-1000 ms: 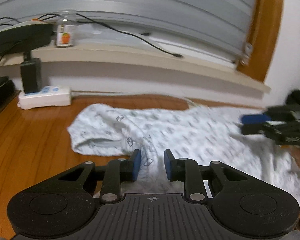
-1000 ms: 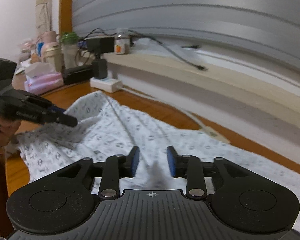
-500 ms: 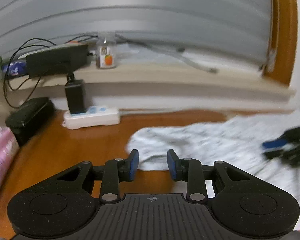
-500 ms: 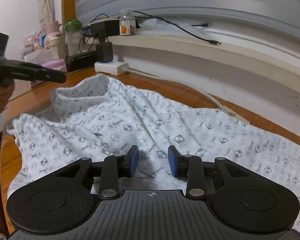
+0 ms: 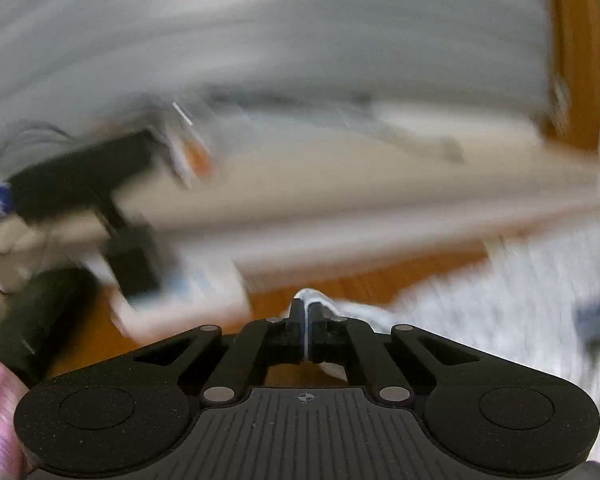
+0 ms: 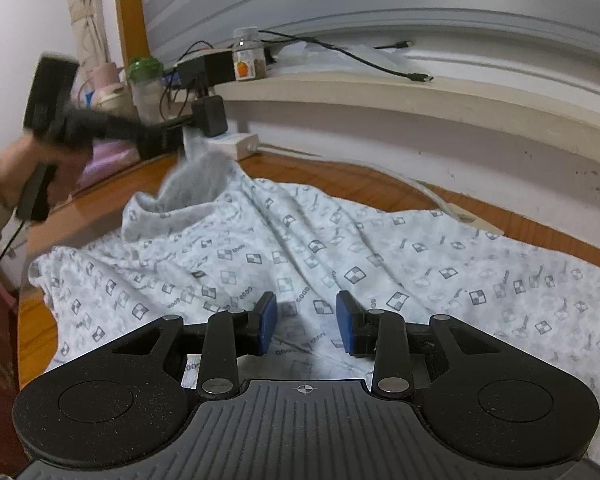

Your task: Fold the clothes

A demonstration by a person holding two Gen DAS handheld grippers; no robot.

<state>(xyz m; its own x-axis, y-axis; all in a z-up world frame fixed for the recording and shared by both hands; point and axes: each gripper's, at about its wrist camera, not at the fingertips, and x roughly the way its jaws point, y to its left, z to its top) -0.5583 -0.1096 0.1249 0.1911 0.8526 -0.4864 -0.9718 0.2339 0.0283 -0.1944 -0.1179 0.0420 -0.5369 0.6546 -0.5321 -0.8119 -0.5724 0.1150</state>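
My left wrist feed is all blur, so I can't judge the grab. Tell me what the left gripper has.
Observer: The right wrist view shows the left gripper shut on a corner of the patterned garment, held raised above the table.
Operator: Report where the rest of it lies.
Observer: It lies spread and wrinkled across the wooden table, sloping up to that pinched corner.
Operator: Now report the other side.
Observer: The right gripper is open over the middle of the garment, with nothing pinched between its blue pads.
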